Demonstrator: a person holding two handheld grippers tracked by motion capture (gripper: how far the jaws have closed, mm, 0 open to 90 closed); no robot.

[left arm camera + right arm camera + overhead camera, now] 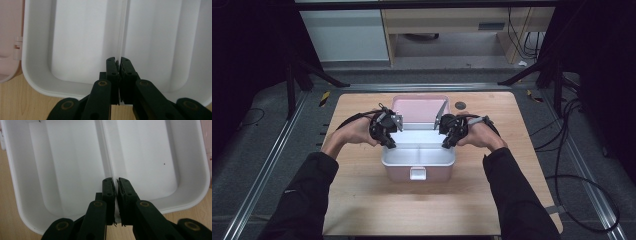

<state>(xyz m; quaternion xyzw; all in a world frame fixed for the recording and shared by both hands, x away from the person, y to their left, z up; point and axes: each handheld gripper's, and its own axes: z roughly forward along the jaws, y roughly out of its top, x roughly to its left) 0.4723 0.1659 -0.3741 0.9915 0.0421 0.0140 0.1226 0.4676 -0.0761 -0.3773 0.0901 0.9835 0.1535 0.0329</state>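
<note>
**Two tools clenched on the rim of an open lunch box**

While the desk [362, 200] lies in plain sight in the high view, the room beyond it sinks into darkness at both sides, and the person's dark sleeves are cut off by the bottom edge. Cables on the floor at the right are hard to follow.

At the middle of the desk stands the pink box [418, 170], its pink lid [414, 107] swung back and standing up behind it. Its white inner tray [75, 45] has two compartments, set apart by a thin dividing wall [106, 152]; both look bare, save for a tiny dark speck in one of them in the right gripper view. What the speck is I cannot tell. A white latch [418, 173] sits on the front wall.

From the left side of the box comes the left tool [387, 140], and in its own view the jaws are clenched together over the tray's rim where the divider meets it. On the opposite side, the right tool [447, 141] is likewise clenched at the rim. Whether the pads truly pinch the rim is hidden behind the jaws.
</note>
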